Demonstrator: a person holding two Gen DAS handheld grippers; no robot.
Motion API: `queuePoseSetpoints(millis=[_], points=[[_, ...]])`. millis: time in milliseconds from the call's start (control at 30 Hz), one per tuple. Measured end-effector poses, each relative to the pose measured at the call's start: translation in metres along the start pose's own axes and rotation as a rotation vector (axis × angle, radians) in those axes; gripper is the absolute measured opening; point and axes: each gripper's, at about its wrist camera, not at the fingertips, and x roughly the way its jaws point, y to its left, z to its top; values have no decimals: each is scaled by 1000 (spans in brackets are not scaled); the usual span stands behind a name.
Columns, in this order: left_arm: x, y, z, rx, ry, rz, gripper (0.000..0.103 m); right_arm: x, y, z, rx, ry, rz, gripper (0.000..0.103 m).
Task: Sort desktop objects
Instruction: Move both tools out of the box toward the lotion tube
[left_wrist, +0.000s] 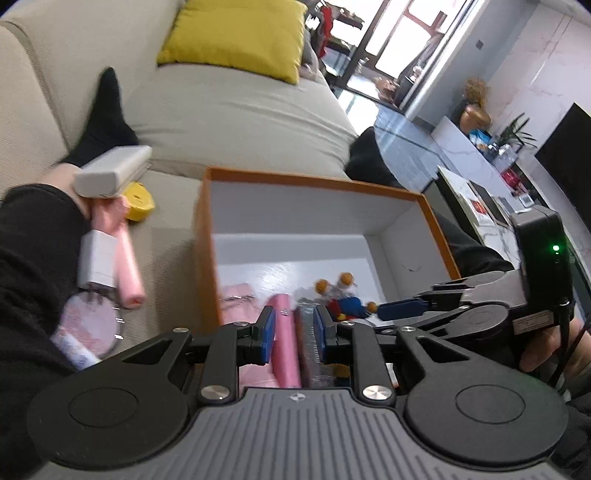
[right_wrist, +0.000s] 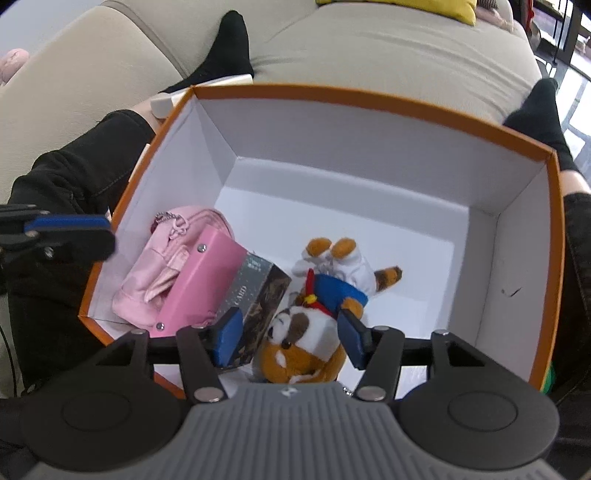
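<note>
An orange box with white inside rests on the person's lap on a sofa; it also shows in the left wrist view. In it lie a pink pouch, a pink case, a dark card box and a plush fox in blue. My right gripper is open, its fingers on either side of the plush's head. My left gripper is open above the pink case and dark card box. The plush lies beyond it.
On the sofa left of the box lie a white-grey block, a yellow tape measure, a pink tube, a white charger and a round pink item. A yellow cushion sits behind. The person's legs flank the box.
</note>
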Motion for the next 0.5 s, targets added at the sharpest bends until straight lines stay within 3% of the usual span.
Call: queuePoseSetpoints(millis=[133, 300, 500], points=[[-12, 19, -3, -14, -14, 71, 24, -8, 2, 5, -8, -39, -12, 58], [-23, 46, -5, -35, -3, 204, 24, -23, 10, 13, -54, -117, 14, 44], [-18, 69, -13, 13, 79, 340, 24, -35, 44, 33, -188, -193, 105, 42]])
